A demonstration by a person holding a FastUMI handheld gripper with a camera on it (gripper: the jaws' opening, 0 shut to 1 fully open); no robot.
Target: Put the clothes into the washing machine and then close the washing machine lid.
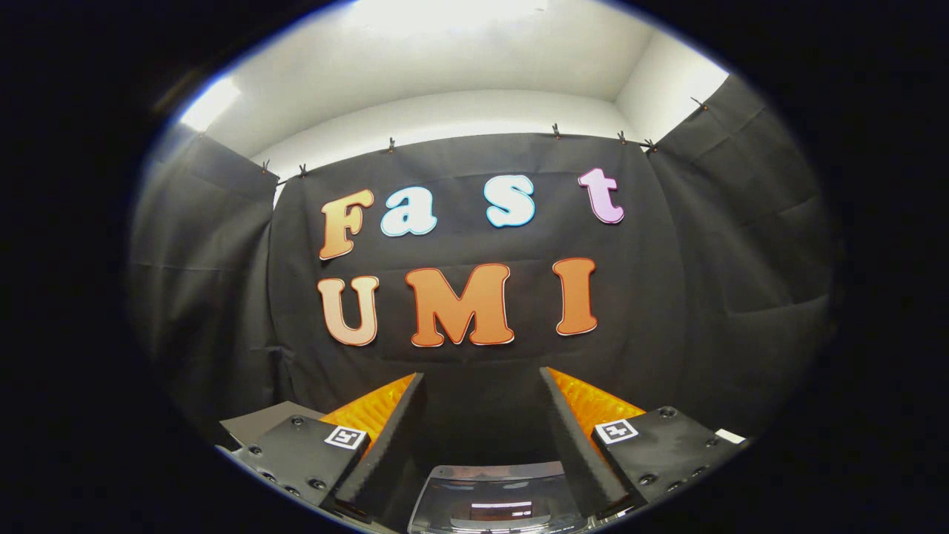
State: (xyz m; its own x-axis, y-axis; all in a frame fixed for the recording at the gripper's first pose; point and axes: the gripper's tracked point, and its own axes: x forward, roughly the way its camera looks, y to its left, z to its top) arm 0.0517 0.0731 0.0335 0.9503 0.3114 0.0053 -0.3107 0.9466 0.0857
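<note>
Tongs (482, 415) spread wide, gripping nothing, facing the booth wall.
I see a glossy lid (498, 498) at lower centre; clothes unseen, so I can't judge the step.

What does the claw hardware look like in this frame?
The claw has two wedge-shaped fingers with ribbed inner faces. Each sits on a black mounting plate with visible screw heads and a square black-and-white fiducial tag.

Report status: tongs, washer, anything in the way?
Tongs open, nothing between the fingers, aimed at the booth wall. A glossy lid-like surface sits low between the fingers; can't tell if it's the washer. Clothes unseen.
</note>
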